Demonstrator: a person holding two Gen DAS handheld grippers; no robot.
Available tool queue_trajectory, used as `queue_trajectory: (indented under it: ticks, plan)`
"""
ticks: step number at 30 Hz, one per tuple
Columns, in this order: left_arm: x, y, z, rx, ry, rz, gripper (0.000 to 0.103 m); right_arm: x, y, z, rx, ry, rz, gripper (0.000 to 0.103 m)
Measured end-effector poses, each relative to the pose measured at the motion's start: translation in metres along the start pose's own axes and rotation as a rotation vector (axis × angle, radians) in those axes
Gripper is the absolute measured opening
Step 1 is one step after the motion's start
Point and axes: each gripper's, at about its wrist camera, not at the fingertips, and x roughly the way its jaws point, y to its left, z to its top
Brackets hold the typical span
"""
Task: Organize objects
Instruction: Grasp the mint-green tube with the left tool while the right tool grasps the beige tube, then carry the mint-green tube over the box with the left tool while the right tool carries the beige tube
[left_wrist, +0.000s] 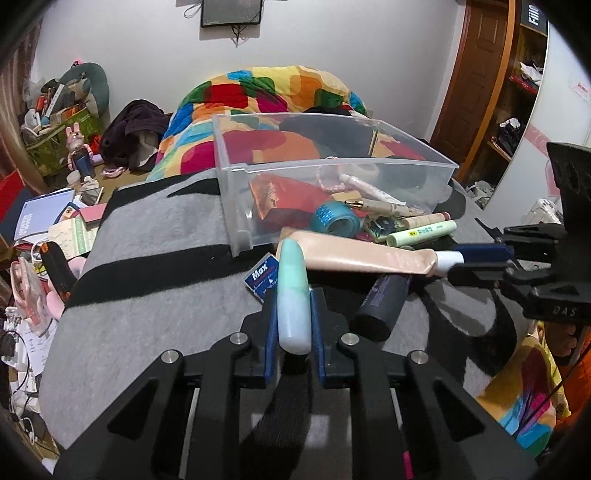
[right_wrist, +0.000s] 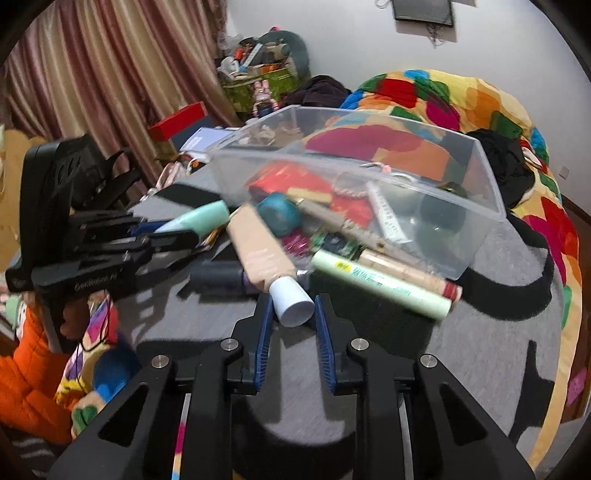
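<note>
A clear plastic bin (left_wrist: 236, 192) lies tipped on the grey and black blanket, its contents spilling out. My left gripper (left_wrist: 293, 295) is shut on a mint green tube (left_wrist: 293, 295); it also shows in the right wrist view (right_wrist: 195, 218). My right gripper (right_wrist: 293, 306) is shut on the white cap (right_wrist: 291, 301) of a beige tube (right_wrist: 258, 247), which lies across the pile in the left wrist view (left_wrist: 362, 254). A dark navy tube (left_wrist: 380, 299) lies just under the beige one.
A teal tape roll (left_wrist: 334, 218), a pale green stick (left_wrist: 421, 232), pens and a red packet (left_wrist: 284, 195) lie at the bin's mouth. A blue "Max" box (left_wrist: 260, 277) sits by my left fingers. A multicoloured quilt (left_wrist: 266, 92) lies behind; clutter fills the floor at left.
</note>
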Motion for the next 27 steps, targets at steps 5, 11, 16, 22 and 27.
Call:
queue_trajectory:
  ticks: [5,11,16,22,27]
  plan:
    - [-0.005,0.008,-0.008,-0.021,0.004,0.014,0.016,-0.004,0.010,-0.007,-0.036,0.014,0.008,0.021]
    - [-0.006,0.019,-0.020,-0.039,0.018,0.049,0.015,-0.006,0.006,0.001,-0.032,-0.009,-0.025,0.039]
    - [-0.006,0.025,-0.025,-0.058,0.013,0.048,0.014,0.003,0.004,0.013,-0.020,-0.022,-0.031,0.046]
    - [-0.003,0.021,-0.024,-0.040,0.004,0.061,0.014,0.025,0.007,0.020,-0.030,0.022,-0.005,0.039]
    - [-0.002,0.022,-0.023,-0.044,0.000,0.058,0.014,0.025,0.011,0.018,-0.033,0.011,0.018,0.031]
